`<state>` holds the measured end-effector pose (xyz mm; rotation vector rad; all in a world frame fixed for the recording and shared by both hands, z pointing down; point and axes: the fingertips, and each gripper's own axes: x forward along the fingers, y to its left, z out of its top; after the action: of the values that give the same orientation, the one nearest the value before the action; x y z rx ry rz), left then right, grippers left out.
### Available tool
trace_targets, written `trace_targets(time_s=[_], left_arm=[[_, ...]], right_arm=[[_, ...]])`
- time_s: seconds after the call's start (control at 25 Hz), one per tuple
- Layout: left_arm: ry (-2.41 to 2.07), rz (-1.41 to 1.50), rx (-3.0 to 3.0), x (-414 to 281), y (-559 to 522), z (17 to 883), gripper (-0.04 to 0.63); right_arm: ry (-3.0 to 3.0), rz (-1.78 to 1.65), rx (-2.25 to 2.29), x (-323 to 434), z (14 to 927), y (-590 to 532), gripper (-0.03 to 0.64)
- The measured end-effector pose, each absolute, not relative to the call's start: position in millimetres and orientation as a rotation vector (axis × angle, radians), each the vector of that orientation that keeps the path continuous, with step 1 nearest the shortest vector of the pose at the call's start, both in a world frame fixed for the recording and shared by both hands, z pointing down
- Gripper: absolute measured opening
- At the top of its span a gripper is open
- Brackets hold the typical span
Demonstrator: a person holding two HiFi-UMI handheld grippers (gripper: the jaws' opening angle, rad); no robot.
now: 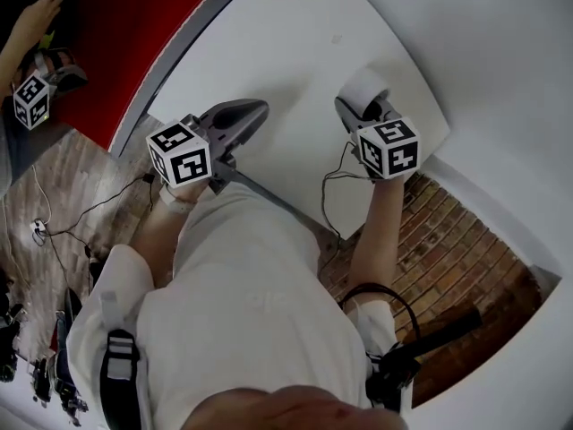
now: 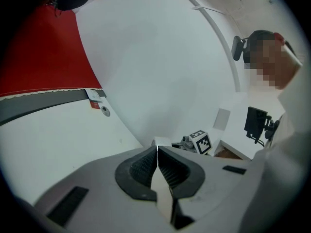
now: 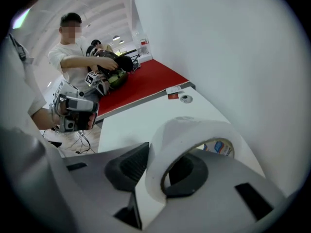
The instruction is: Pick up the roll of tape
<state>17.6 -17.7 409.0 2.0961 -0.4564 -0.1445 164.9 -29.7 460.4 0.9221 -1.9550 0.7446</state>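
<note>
Head view, looking steeply down on a person in pale clothes standing at a white table (image 1: 269, 52) with a curved edge. The left hand-held gripper (image 1: 255, 110), grey with a black-and-white marker cube at its back, reaches over the table's near left part. The right hand-held gripper (image 1: 360, 106) is over the table's right side and carries a wide roll of white tape (image 1: 363, 85) at its tip. A red surface (image 1: 134, 25) borders the table on the left, and a brick-patterned floor (image 1: 448, 249) lies to the lower right.

Left gripper view: the left hand-held gripper (image 2: 157, 152) has its two dark ribbed pads pressed together with nothing between them. Beyond it lies bare white table (image 2: 58, 144). The other gripper's marker cube (image 2: 200, 141) shows in the distance.

Right gripper view: the right hand-held gripper (image 3: 155, 164) pinches the roll of white tape (image 3: 194, 130) through its wall. One dark pad presses the outer face and the other jaw sits inside the centre hole. The roll is broad and matte white, standing on edge between the jaws. Its inner core bears a small label (image 3: 219, 147) with blue and red print. The roll appears clear of the table top (image 3: 141, 120). At the table's far end lie a small red tag (image 3: 173, 95) and a small round object (image 3: 185, 99).
</note>
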Motion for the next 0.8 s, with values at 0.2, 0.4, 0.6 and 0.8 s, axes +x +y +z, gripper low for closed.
trace_targets(time_s=[0.2, 0.4, 0.6, 0.8], left_arm=[[-0.448, -0.129, 2.144, 20.4, -4.2, 385.0, 0.009], [-0.451, -0.122, 2.202, 22.7, 5.8, 356.7, 0.009], [-0.452, -0.106, 2.254, 28.3, 23.0, 329.4, 0.009], [-0.446, -0.092, 2.314, 31.0, 31.6, 304.9, 0.009]], right_arm=[[-2.072, 0.752, 0.972, 155.5, 420.2, -19.5, 0.112], [-2.186, 0.769, 1.019, 151.0, 385.3, -6.6, 0.112], [-2.300, 0.777, 1.068, 152.2, 346.6, 14.1, 0.112], [-2.426, 0.766, 1.141, 151.6, 311.3, 29.7, 0.112]])
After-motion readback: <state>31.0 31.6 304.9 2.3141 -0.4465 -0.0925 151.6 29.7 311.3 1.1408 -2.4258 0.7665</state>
